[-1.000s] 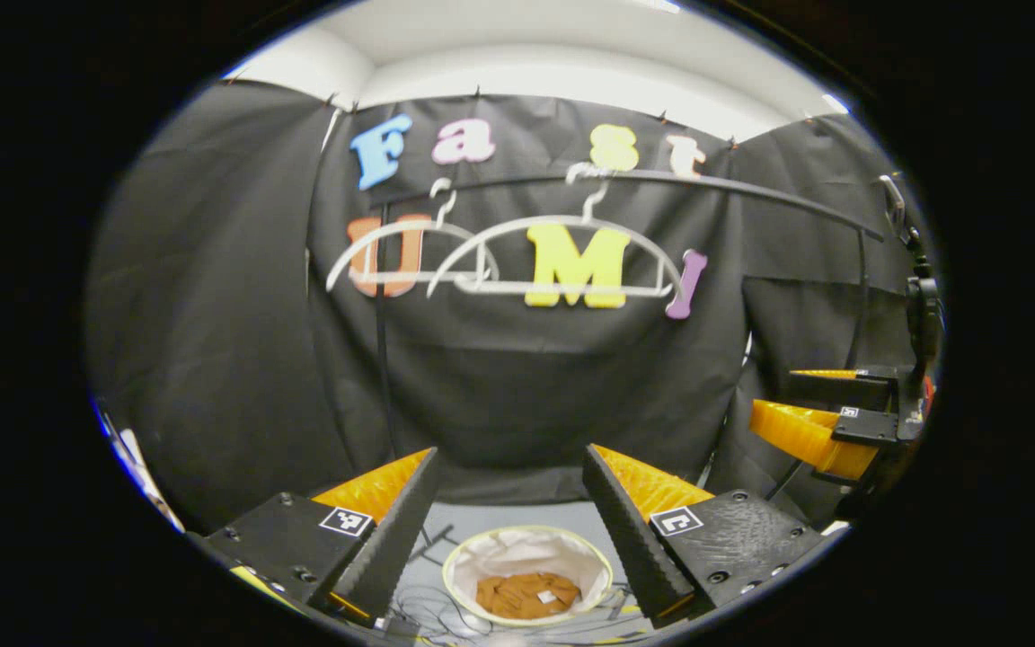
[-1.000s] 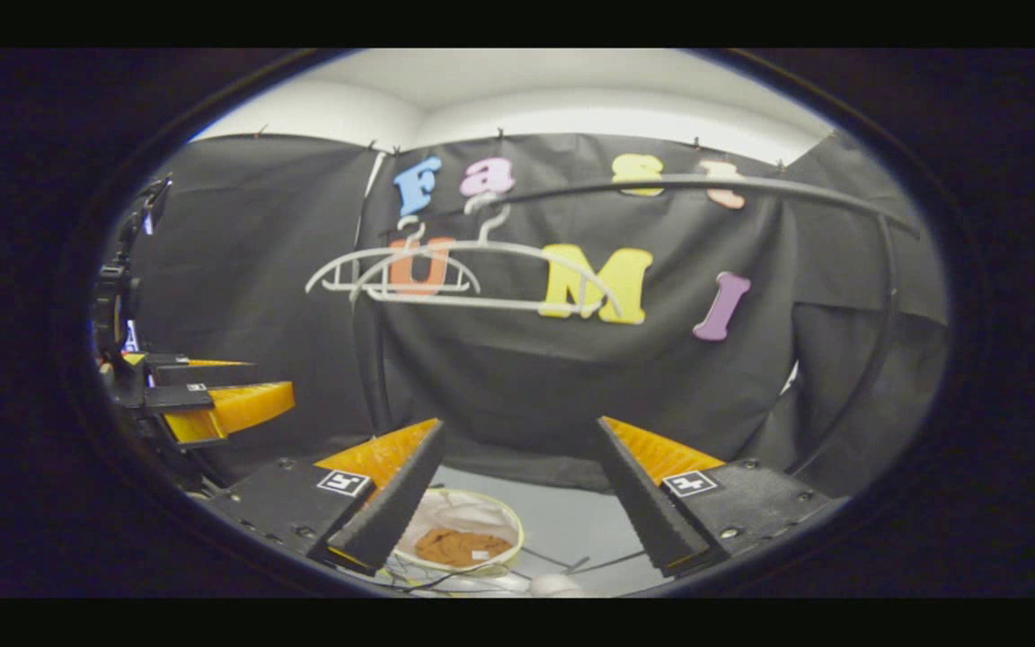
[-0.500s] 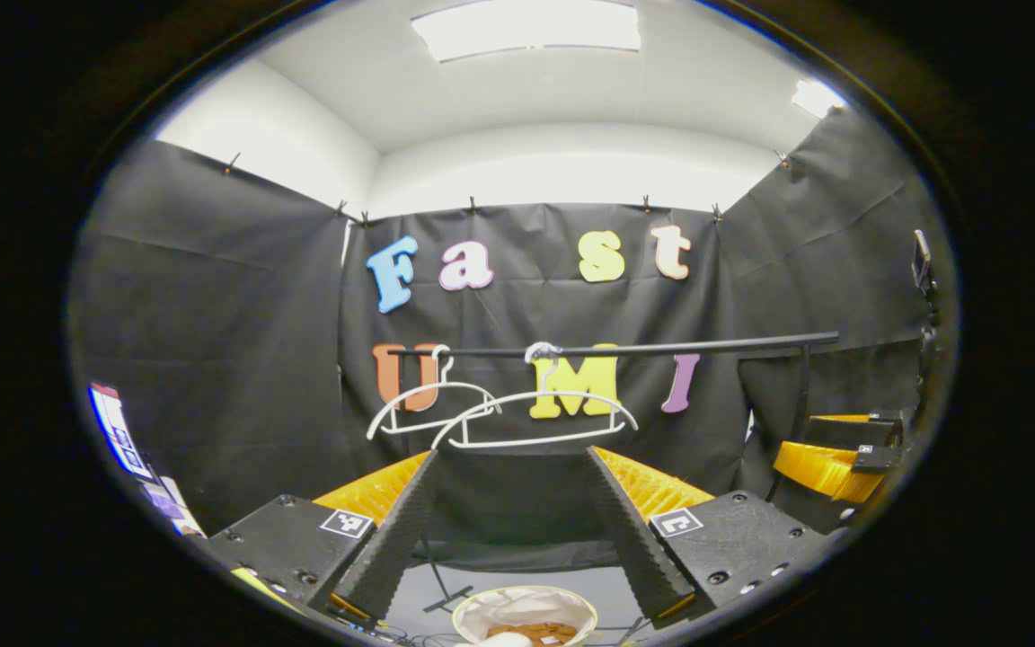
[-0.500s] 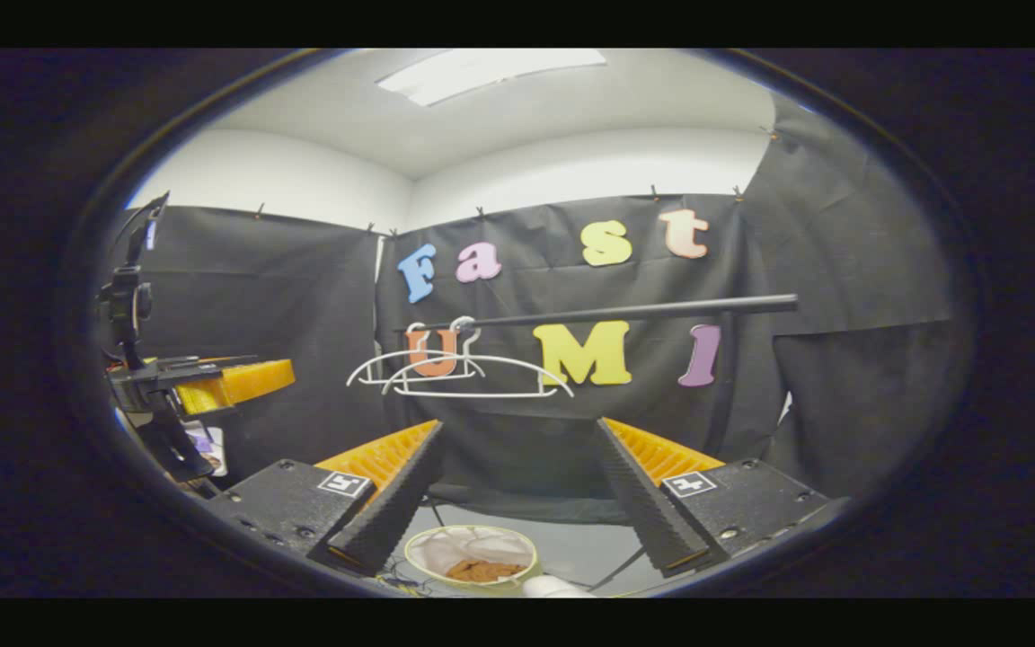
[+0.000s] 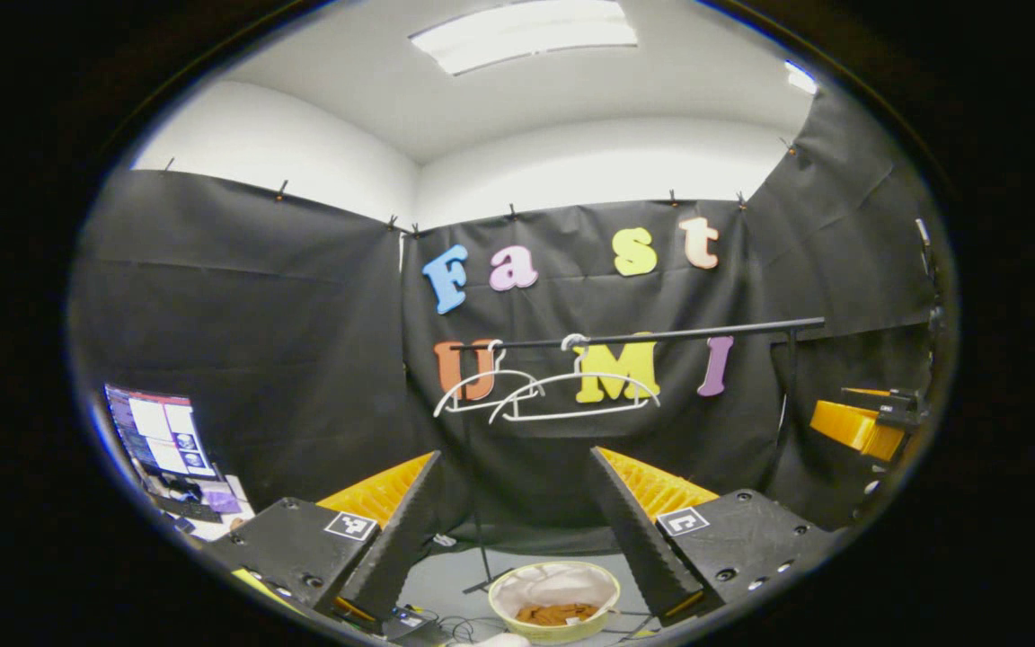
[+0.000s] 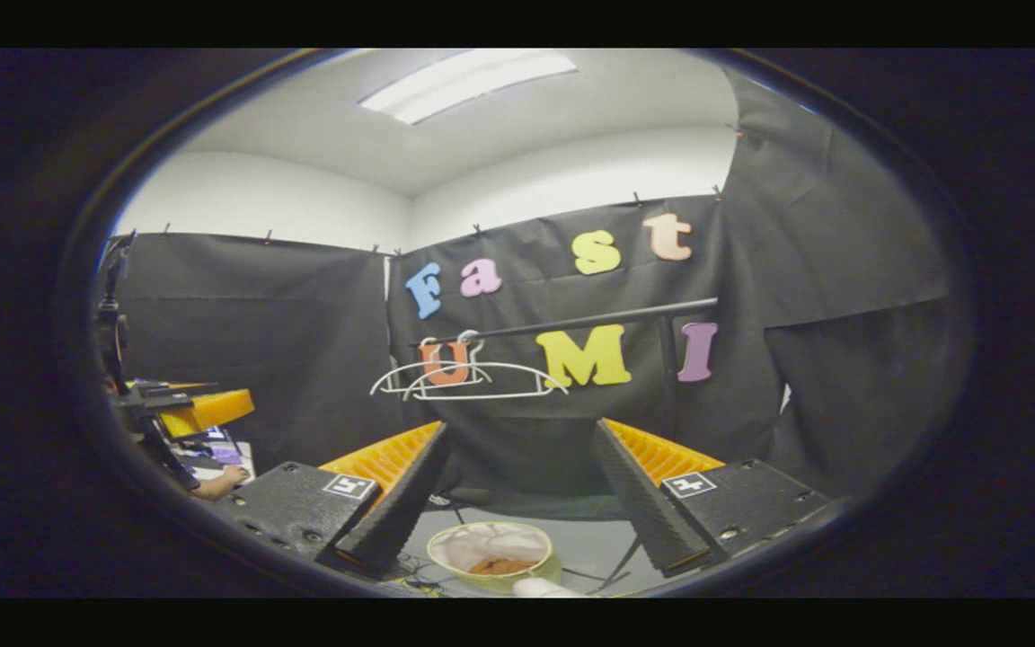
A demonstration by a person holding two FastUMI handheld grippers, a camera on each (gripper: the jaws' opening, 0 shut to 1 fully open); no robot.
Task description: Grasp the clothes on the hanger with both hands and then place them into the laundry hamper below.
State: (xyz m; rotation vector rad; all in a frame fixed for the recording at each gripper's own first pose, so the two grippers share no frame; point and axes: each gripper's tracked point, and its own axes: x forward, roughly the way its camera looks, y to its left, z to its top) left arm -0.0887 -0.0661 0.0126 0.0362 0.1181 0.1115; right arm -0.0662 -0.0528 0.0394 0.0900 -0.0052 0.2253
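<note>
Square printed marker tags [image 5: 348, 525] on both spread claws; nothing legible.

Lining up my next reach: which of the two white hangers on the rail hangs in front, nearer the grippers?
The larger-looking hanger, hooked nearer the rail's middle; it overlaps the hanger at the end.

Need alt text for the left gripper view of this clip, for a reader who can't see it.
The left tongs are open and hold nothing, facing two bare white hangers on a black rail. On the floor below stands a round laundry hamper with a brown garment inside. The right tongs show at the far right edge.
</note>
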